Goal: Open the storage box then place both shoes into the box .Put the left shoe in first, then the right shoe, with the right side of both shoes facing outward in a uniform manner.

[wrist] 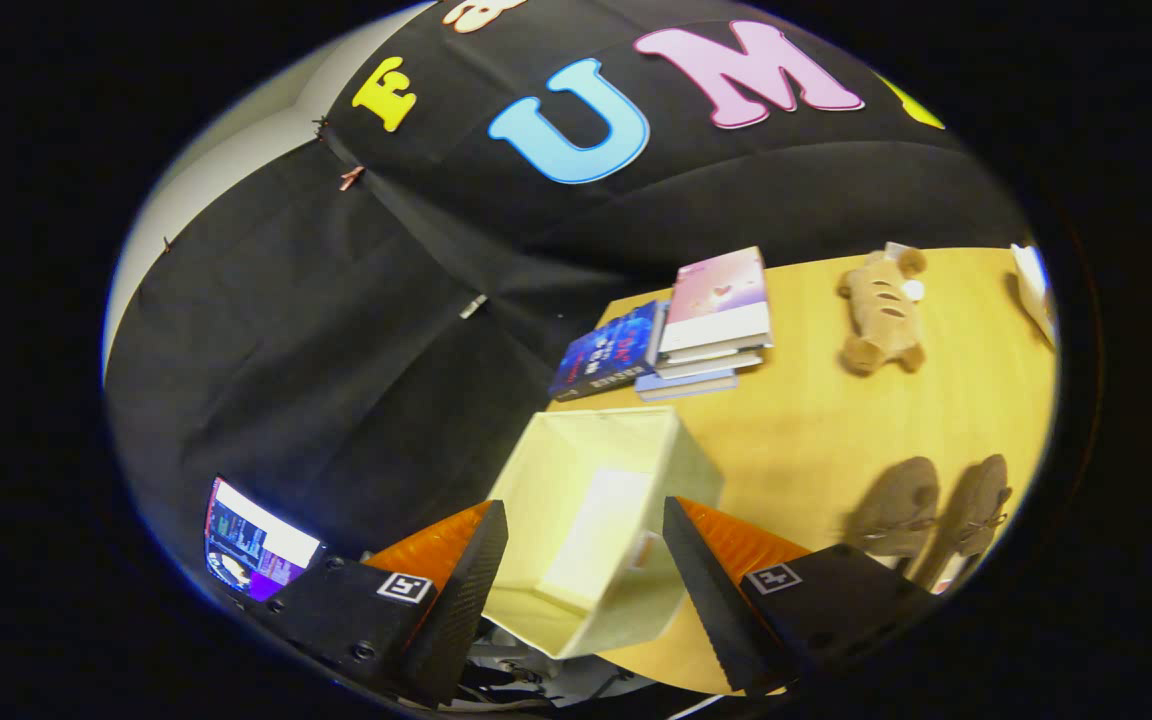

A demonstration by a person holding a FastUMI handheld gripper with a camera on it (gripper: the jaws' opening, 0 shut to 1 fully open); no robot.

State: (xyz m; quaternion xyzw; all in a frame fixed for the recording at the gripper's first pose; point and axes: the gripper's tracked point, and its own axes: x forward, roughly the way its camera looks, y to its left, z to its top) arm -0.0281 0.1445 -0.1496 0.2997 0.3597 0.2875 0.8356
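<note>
**Gripper spread, nothing held**

I see my gripper [586, 570] with its two fingers [461, 590] set wide apart, jaws spread and pressing on nothing. Both fingers point forward and angle in slightly toward their tips. The view sits tilted, so the gripper is rolled.

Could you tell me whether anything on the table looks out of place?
The storage box sits at the table edge, apparently overhanging it, between the open gripper fingers. The shoes, books and plush toy lie tidy.
</note>
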